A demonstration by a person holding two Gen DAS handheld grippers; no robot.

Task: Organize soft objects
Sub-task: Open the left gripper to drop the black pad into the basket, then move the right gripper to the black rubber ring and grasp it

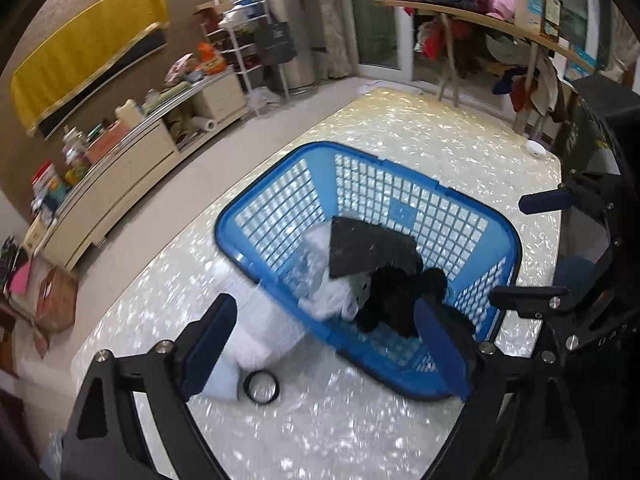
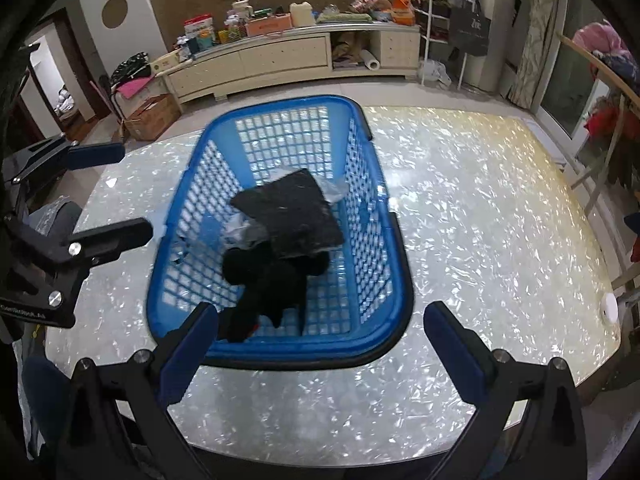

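Observation:
A blue mesh basket (image 1: 276, 156) (image 2: 380, 216) stands on the pearly table. In it lie a flat dark grey pad (image 1: 368, 248) (image 2: 292, 212), a black plush toy (image 1: 396, 300) (image 2: 264, 280) and clear or white plastic-wrapped soft stuff (image 1: 324, 280) (image 2: 240, 230). A white soft item (image 1: 260, 320) lies on the table outside the basket's left wall. My left gripper (image 1: 324, 348) is open and empty, just above the basket's near corner. My right gripper (image 2: 320, 350) is open and empty at the basket's near rim. Each gripper shows at the edge of the other's view.
A black ring (image 1: 261, 387) lies on the table (image 2: 480, 240) by my left finger. A small white disc (image 2: 611, 307) sits at the table's right edge. A low cabinet (image 2: 280, 56) with clutter lines the wall; a clothes-laden rack (image 1: 480, 20) stands beyond the table.

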